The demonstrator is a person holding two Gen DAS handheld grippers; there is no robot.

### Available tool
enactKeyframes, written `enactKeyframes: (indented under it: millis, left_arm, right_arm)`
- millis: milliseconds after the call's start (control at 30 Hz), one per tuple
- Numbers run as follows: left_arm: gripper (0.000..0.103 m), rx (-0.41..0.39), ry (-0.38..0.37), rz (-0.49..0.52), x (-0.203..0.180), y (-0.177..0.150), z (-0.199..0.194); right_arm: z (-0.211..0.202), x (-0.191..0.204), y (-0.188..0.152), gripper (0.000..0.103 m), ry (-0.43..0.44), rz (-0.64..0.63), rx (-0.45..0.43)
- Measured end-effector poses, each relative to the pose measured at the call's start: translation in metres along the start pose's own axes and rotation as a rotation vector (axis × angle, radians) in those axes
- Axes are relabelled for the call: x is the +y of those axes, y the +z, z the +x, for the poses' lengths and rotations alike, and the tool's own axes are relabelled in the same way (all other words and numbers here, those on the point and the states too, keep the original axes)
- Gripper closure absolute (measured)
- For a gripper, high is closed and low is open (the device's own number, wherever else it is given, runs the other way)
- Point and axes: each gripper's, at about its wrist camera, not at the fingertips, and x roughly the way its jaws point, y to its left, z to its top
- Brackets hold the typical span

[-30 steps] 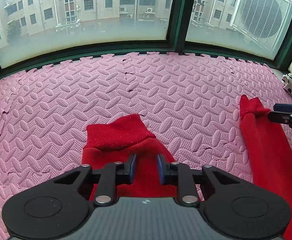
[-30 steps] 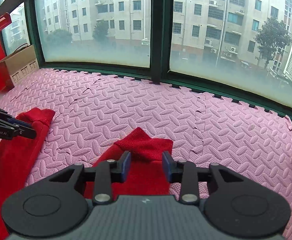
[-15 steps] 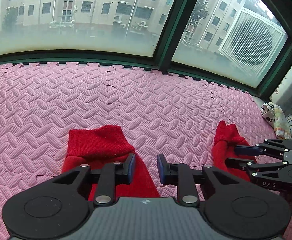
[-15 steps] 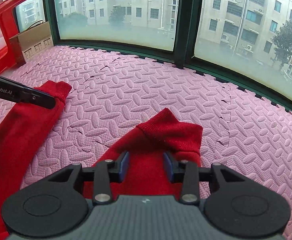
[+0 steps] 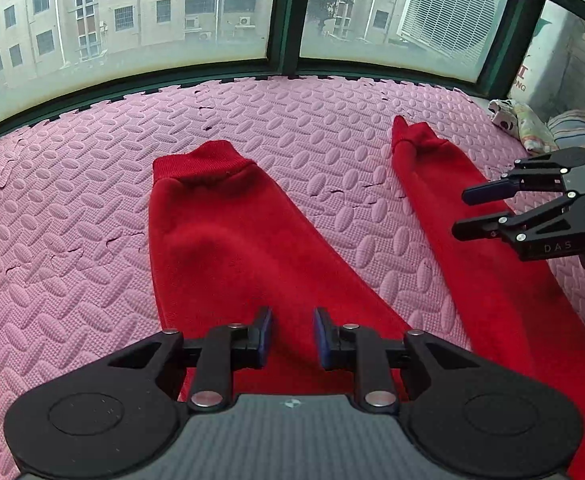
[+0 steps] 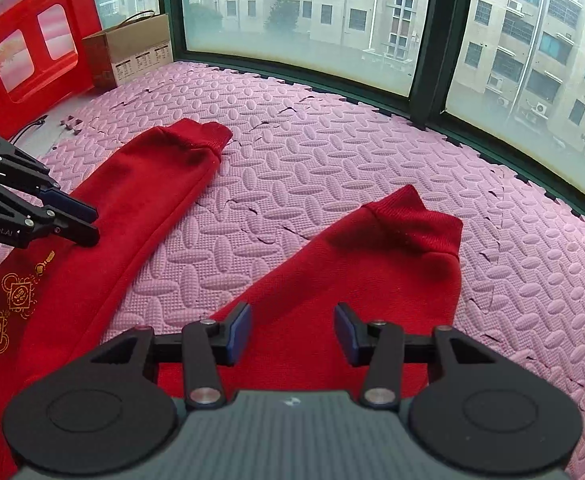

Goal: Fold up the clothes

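Since the earlier frames both claws have drawn back along the sleeves toward the near edge of the mat: the cuffs that sat just ahead of the fingertips now lie well beyond them, and far more red cloth shows in front of each claw.

Left claw (image 5: pixel 292 334): jaws parted by a narrow gap, nothing seen pinched between the pads. It hangs over the left sleeve (image 5: pixel 220 232), whose ribbed cuff (image 5: pixel 200 164) points toward the window edge of the mat (image 5: pixel 72 200).

Right claw (image 6: pixel 292 330): jaws opening, gap clearly wider than the left's. Cloth lies below the gap, but the pads do not press on it. It hangs over the right sleeve (image 6: pixel 356 268); its cuff (image 6: pixel 416 220) is creased and part folded.

Garment (image 6: pixel 104 216): red, soft pile, both sleeves spread flat on the pink foam mat and splayed apart, bare mat between them. Gold printed emblems (image 6: pixel 16 296) show on the body at the near left of the right view.

Surroundings: a cardboard box (image 6: pixel 132 50) and a red plastic chair (image 6: pixel 32 40) stand by the mat's far left corner; bundled fabrics (image 5: pixel 528 124) lie at the far right corner. Several mat tile seams have lifted or gaped.
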Motion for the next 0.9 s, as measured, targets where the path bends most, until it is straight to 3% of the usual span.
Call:
enactKeyframes:
  millis: [300,567,667,900]
  left_arm:
    - [0.078,-0.001,-0.093,0.072,-0.050,-0.022,-0.006]
    - [0.077,0.000,-0.184,0.087,-0.063,-0.032,-0.027]
    - [0.077,0.001,-0.153,0.050,-0.044,-0.032,-0.037]
    - [0.077,-0.003,0.002,-0.069,0.016,-0.020,-0.044]
  right_arm:
    - [-0.012,0.022,-0.004,0.056,0.036,-0.026,-0.003]
    - [-0.010,0.061,0.013,0.056,0.157,-0.078,-0.029]
    - [-0.002,0.079,0.020,0.056,0.212,-0.117,-0.034]
    - [0.018,0.097,0.035,0.058,0.257,-0.164,-0.049]
